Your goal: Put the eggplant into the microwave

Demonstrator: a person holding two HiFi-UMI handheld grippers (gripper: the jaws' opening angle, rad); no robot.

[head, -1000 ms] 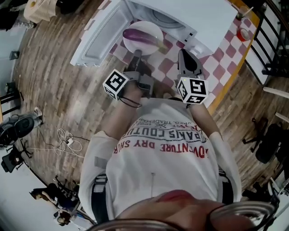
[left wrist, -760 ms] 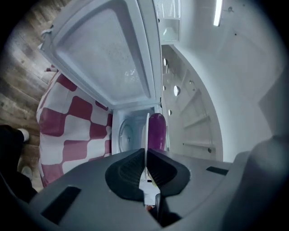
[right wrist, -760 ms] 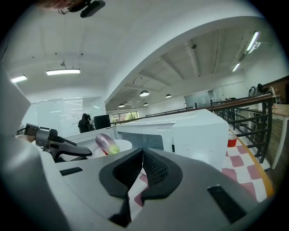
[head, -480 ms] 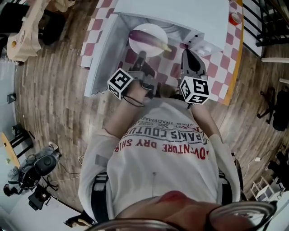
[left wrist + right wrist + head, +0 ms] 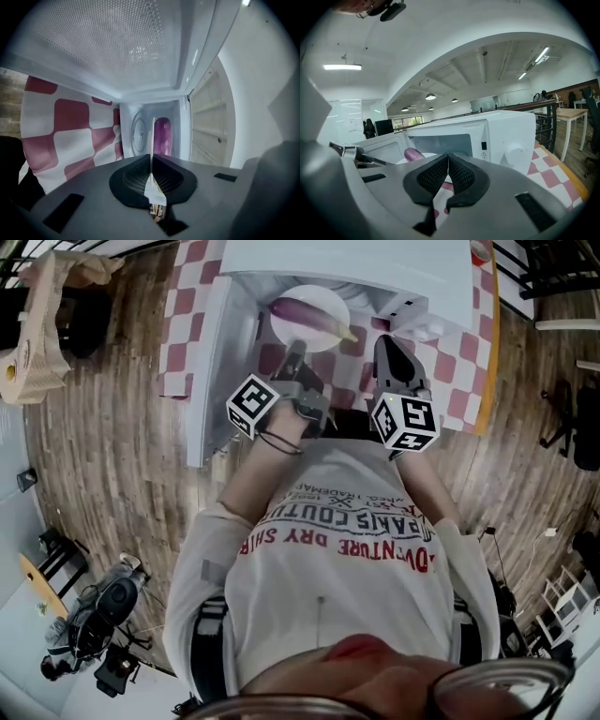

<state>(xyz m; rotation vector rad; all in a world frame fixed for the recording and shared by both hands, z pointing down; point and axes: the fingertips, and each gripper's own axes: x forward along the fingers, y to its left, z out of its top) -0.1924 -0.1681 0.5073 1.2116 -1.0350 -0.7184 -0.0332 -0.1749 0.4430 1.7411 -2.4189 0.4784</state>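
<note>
Noted left gripper with jaws pinched shut on the near rim of the white plate, eggplant lying across it just beyond the jaw tips, at the mouth of the open microwave; likewise right gripper, jaws closed on nothing, off to the right of the plate. Judged best to push straight ahead along the jaw line with the plate level, as a thin rim pinch could let the far side sag and roll the eggplant off. Worth clearing the door left of the jaws, then setting down before parting them.
</note>
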